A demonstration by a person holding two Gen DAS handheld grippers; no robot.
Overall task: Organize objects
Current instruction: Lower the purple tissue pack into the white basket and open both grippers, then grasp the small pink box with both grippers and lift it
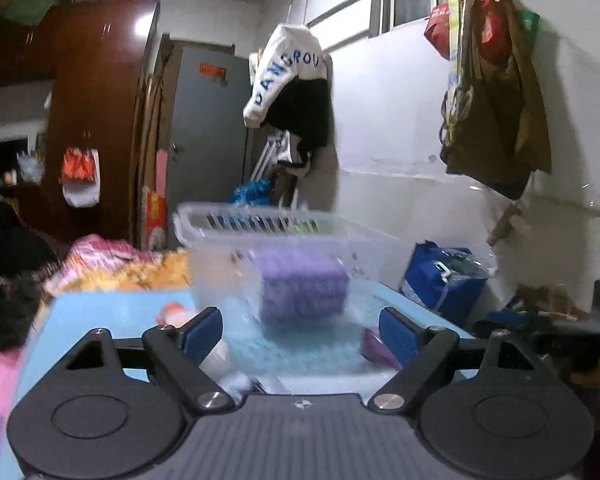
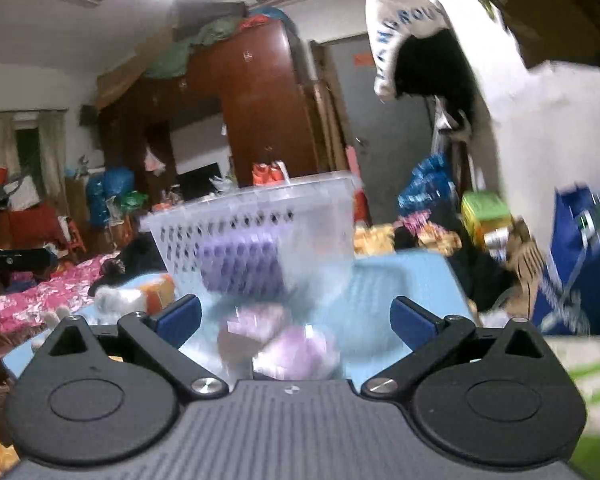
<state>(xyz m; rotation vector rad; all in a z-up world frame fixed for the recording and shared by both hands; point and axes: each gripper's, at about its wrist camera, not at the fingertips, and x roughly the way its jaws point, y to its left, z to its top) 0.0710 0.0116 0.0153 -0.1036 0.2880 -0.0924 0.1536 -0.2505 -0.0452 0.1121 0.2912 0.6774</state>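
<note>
Two loose items lie unsorted near the front of the light-blue tabletop point(image 2: 404, 276): a pale purple bundle point(image 2: 296, 350) just ahead of the right gripper point(image 2: 296, 320), too smeared to name more closely, and beside it a brownish-pink piece point(image 2: 252, 332). Behind them, toward the far edge, stands the translucent perforated basket point(image 1: 260, 236), holding a purple block-shaped item point(image 1: 304, 288). A white and orange object point(image 2: 140, 296) lies by the left edge, outside the basket. Right gripper: blue pads spread wide, nothing between them. Left gripper point(image 1: 300, 332): pads likewise spread and empty, aimed at the basket's front wall; a purple item point(image 1: 374, 346) sits just inside its right pad, not touching so far as the blur allows. Judgement: step in hand is the approach to the next loose piece. To do it well, slow down so the view sharpens, centre the bundle between the pads, come in low along the tabletop, and close only once both pads flank it; soft material may squash, so grip mid-body. Keep the other gripper clear of the basket rim for the drop.
</note>
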